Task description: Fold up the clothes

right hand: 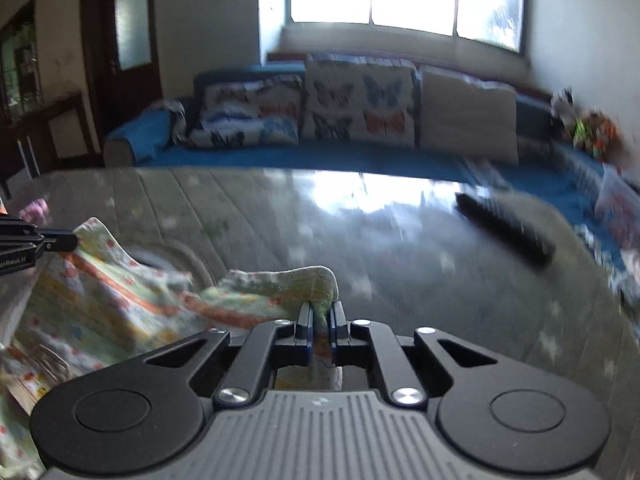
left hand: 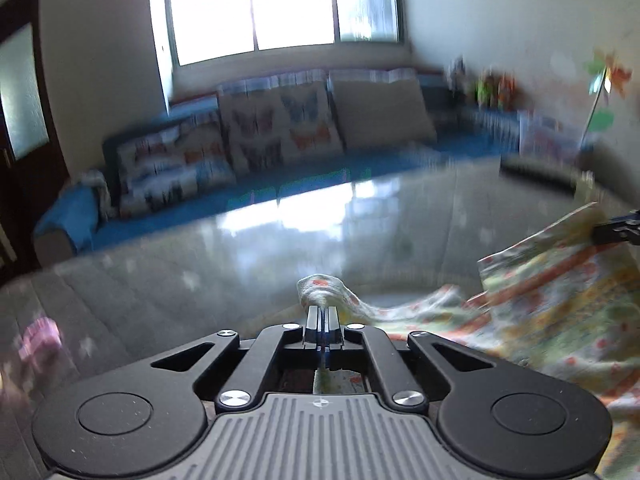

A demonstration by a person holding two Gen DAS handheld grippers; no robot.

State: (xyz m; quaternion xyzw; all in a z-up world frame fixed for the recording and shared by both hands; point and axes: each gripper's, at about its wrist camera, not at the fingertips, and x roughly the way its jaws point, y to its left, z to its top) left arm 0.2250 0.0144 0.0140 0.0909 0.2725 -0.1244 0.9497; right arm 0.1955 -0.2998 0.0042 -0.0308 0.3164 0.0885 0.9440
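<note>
Here my left tool [left hand: 321, 312] and right tool [right hand: 321, 307] each pinched a cloth [left hand: 552, 300] edge; bare tabletop [right hand: 400, 248] spread mid-frame beyond.

A thin, pale cotton garment [left hand: 552, 300] printed with small orange and green flowers and crossed by orange bands lies rumpled on the grey glossy bench [left hand: 240, 272]. Two of its corners are lifted clear of the bench surface, the cloth between them sagging in soft folds; motion blur hides its finer pattern.
</note>
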